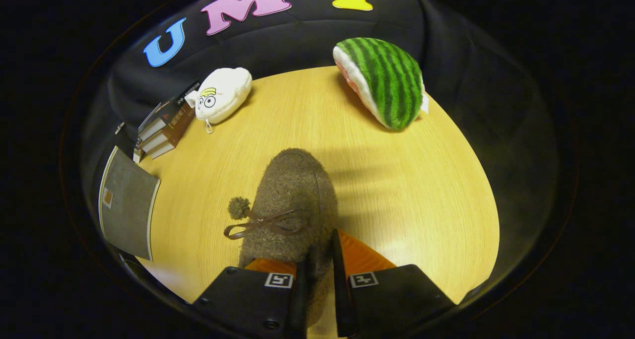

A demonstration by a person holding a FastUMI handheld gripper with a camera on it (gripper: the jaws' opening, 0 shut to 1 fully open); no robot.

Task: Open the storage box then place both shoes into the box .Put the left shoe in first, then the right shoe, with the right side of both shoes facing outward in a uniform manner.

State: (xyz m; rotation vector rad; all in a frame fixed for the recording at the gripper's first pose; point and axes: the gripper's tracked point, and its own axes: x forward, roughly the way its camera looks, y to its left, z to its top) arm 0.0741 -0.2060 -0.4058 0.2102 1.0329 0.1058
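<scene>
A fuzzy brown shoe (292,200) with a brown bow and a pompom points away from me over the wooden table (412,190). My gripper (321,259) is shut on the shoe, both fingers pinching its rear collar edge between them. The shoe's toe reaches ahead of the fingers toward the table's middle. A grey storage box (126,207) sits at the table's left edge, beside the shoe's left flank.
A stack of books (166,125) lies at the far left, with a white plush pouch (221,96) next to it. A watermelon-slice plush (384,81) rests at the far right of the table. Black cloth walls the booth behind.
</scene>
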